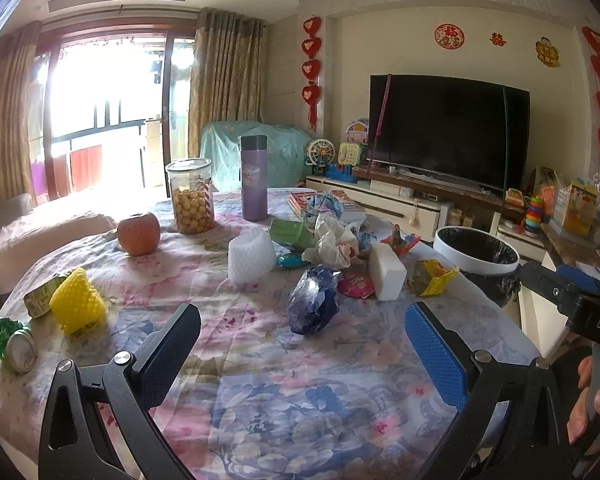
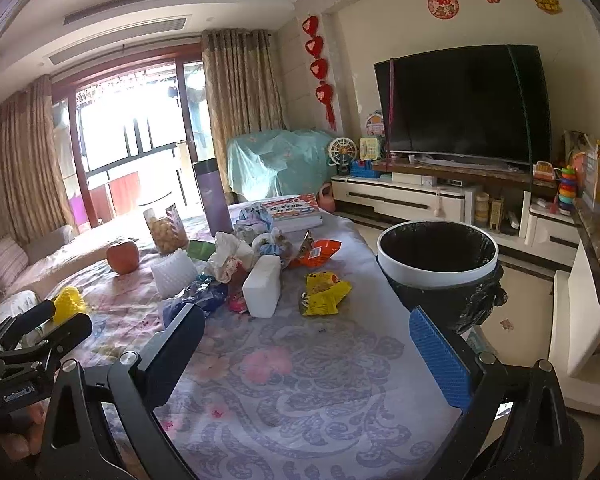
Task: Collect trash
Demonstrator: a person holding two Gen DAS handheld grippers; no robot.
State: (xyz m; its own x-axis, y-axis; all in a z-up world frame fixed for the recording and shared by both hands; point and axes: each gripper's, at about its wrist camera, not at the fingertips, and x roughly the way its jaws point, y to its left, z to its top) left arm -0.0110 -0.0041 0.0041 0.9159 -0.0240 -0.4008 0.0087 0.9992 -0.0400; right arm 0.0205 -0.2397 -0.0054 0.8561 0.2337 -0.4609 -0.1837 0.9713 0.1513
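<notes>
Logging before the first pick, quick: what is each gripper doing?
Left gripper: open, holding nothing.
Right gripper: open, holding nothing.

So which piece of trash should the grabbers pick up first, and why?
Probably the right gripper should ease forward to the crumpled yellow snack wrapper. Both grippers are open and empty, and that wrapper lies alone on the floral tablecloth, nearest the black-lined white bin.

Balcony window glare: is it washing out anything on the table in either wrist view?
Left wrist view: the window blows out white and bleaches the table's far left edge behind the apple; the trash pile stays readable. Right wrist view: same blowout at the window, and the snack jar looks hazy. Both views bend at the edges.
</notes>
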